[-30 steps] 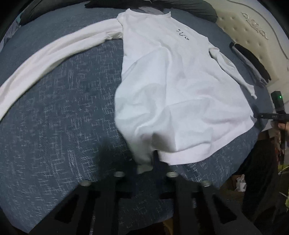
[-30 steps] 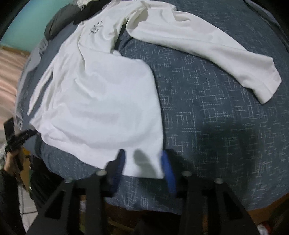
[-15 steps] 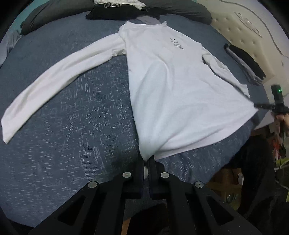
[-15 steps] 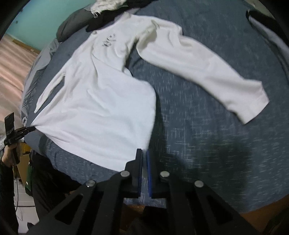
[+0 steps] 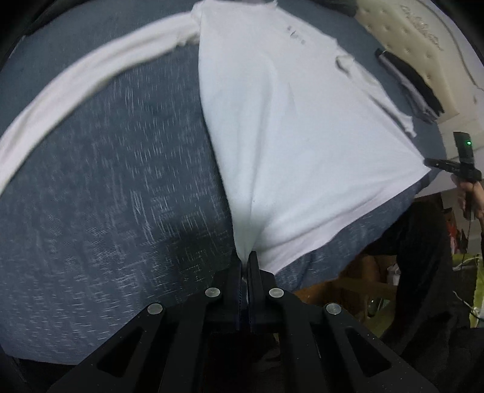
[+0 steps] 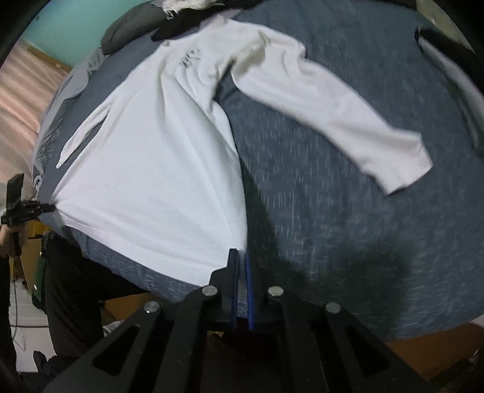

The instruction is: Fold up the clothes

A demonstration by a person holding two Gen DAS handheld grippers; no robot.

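The big white long-sleeved cotton shirt (image 5: 296, 127) lies flat, not folded yet. The left gripper (image 5: 244, 260) and right gripper (image 6: 241, 257) each pinch a bottom corner.

A bed (image 5: 106, 181) covered with a dark blue, white-flecked bedspread (image 6: 348, 241) is seen in both views. A cream tufted headboard (image 5: 423, 39) is shown at its far end in the left wrist view, with dark folded garments (image 5: 408, 84) laid near it. Dark pillows (image 6: 130, 27) are seen at the top of the right wrist view, backed by a teal wall (image 6: 69, 27), and pinkish flooring (image 6: 18, 90) is visible beside the bed.
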